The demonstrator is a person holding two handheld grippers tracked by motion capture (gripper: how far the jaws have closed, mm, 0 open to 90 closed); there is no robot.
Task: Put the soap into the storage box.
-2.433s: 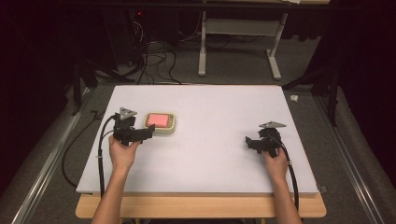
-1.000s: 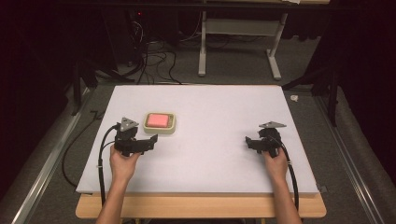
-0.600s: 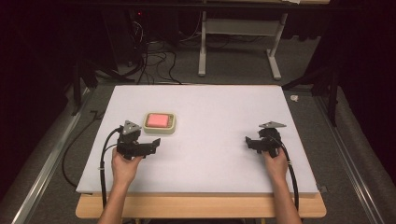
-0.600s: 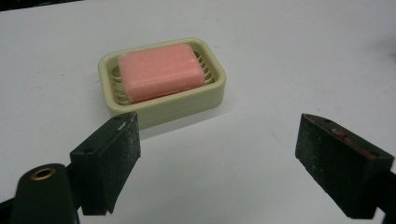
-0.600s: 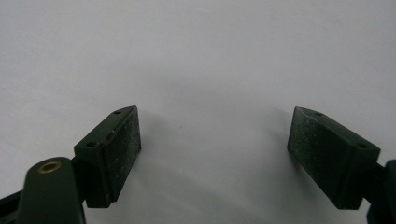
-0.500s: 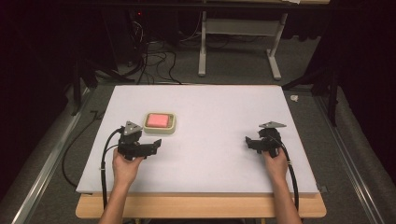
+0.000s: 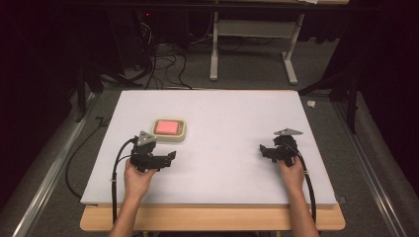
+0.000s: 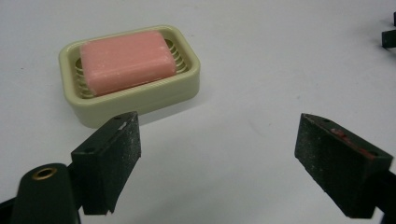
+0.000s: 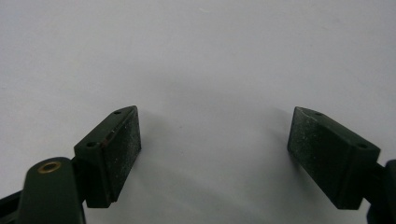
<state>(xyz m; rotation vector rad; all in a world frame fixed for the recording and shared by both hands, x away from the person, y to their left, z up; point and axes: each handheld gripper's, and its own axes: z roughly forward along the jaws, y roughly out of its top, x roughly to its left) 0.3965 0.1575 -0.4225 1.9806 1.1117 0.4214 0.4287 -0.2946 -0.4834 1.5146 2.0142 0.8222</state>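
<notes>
Soap (image 8: 126,60) stays in its dish (image 8: 140,100), left of centre on the table (image 7: 237,113); we pull our left gripper (image 7: 170,157) back from it, jaws wide and empty, so no grasp yet.

Both forearms come in from the bottom edge, well apart. The left hand (image 7: 137,178) grasps the left gripper (image 7: 170,157) from behind and points it level, forward and slightly to the right. Its jaws have just been closing a little, yet they stand wide apart with nothing between them. The right hand (image 7: 292,173) holds the right gripper (image 7: 262,149) low, aimed forward and left. Its jaws also gape wide and hold nothing.
</notes>
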